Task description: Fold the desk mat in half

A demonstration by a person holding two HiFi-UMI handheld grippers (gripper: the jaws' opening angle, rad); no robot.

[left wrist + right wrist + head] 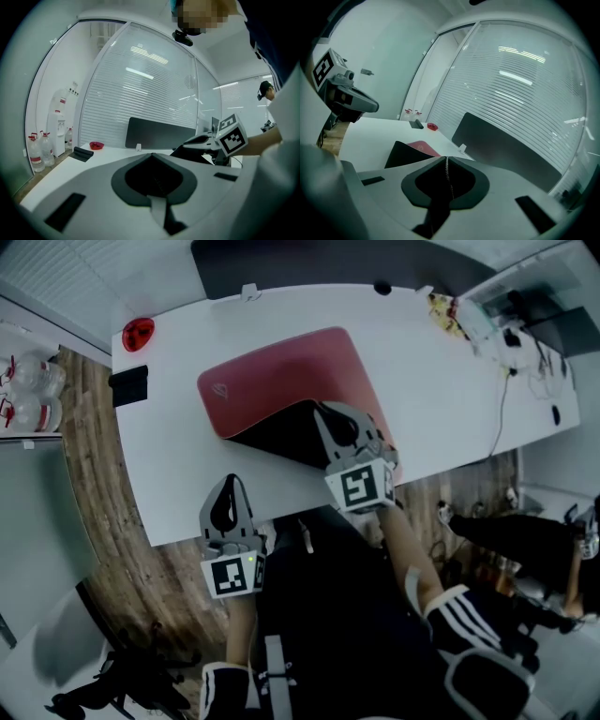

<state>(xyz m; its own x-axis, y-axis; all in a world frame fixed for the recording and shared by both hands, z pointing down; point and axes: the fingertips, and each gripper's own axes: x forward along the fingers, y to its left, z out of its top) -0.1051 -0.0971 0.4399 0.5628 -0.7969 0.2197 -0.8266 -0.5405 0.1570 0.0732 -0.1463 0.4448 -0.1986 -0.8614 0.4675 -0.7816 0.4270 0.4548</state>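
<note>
Two grippers show in the head view, well apart. The right gripper point(324, 410) is over the desk point(441, 381) with its jaws clenched on the mat point(281, 371), at the near edge toward the right corner. That part is lifted off the white top and turned back, so the black underside faces up in a dark wedge. The rest of the red face lies flat, set at a slant across the middle of the desk. In the right gripper view the jaws meet in a thin seam, and the raised black flap and a strip of red show just to their left.

The left gripper point(228, 481) is off the desk, just past its near edge, above the floor and the person's lap. It is clear of the mat — its own view shows the jaws pressed together with nothing between them.

At the desk's far left corner sit a red object point(138, 333) and, near it, a black block point(128, 384). Bottles point(28, 395) stand on the floor beyond that end, and a dark panel point(309, 263) runs along the far edge.
</note>
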